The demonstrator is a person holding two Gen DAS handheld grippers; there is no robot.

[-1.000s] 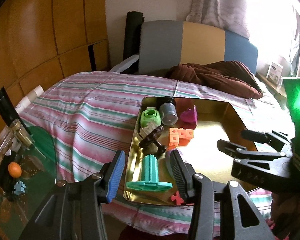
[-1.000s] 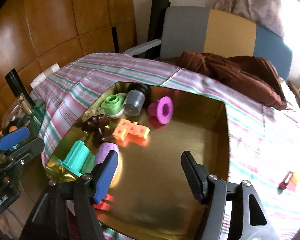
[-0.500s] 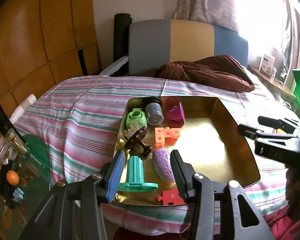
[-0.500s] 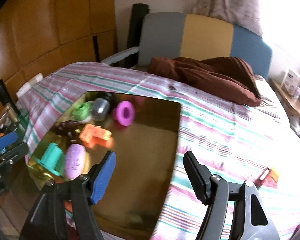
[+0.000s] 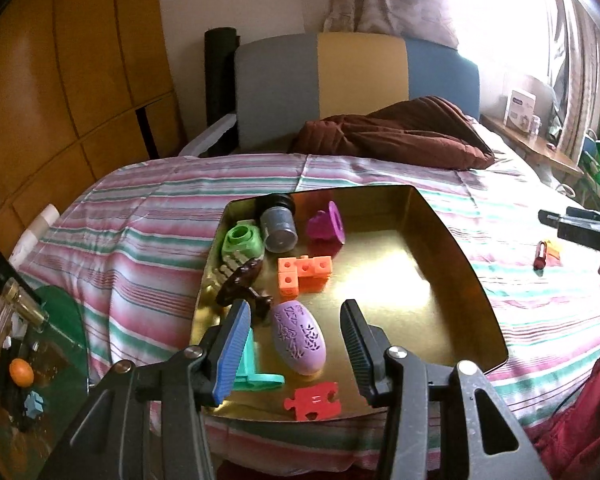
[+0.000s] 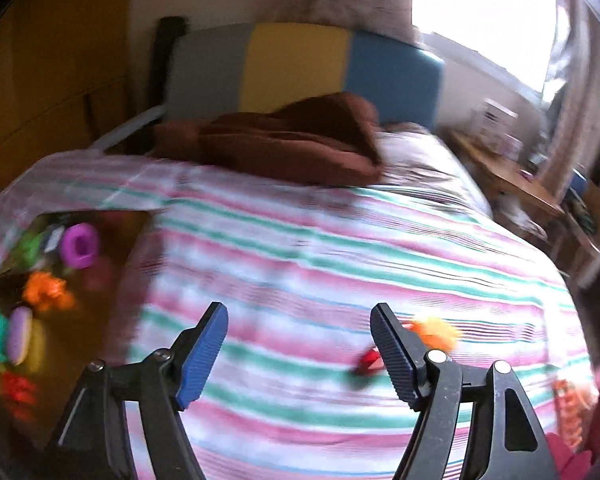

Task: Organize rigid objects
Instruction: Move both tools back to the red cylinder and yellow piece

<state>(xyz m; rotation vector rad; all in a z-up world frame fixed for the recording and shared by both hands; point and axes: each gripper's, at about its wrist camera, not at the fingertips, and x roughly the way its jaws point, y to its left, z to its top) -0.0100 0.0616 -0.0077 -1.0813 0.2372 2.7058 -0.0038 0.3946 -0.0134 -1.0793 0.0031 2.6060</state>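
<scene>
A gold tray [image 5: 472, 280] lies on the striped bedspread [image 5: 148, 248]. It holds a lilac egg [image 5: 298, 338], a red puzzle piece [image 5: 312, 400], a teal part [image 5: 256, 372], orange cubes [image 5: 304, 274], a magenta spool [image 5: 326, 228], a grey cylinder [image 5: 278, 228], a green part [image 5: 242, 242] and a dark brown part [image 5: 244, 284]. My left gripper [image 5: 296, 306] hangs open above the tray's near end, gripping nothing. My right gripper [image 6: 299, 312] is over bare bedspread right of the tray [image 6: 112, 280], its jaws opening and empty. A small red and orange object [image 6: 432, 332] lies just beyond its right finger.
A brown blanket [image 5: 396, 136] is bunched near the headboard [image 5: 356, 76]. A glass side table [image 5: 60, 320] with small items stands at the left. A wooden shelf [image 5: 540, 148] runs along the right. A person's red garment [image 5: 572, 420] is at the lower right.
My right gripper has swung right, from above the tray to over the bedspread, and its jaws have widened. The left gripper shifted slightly, so the lilac egg now shows between its fingers.
</scene>
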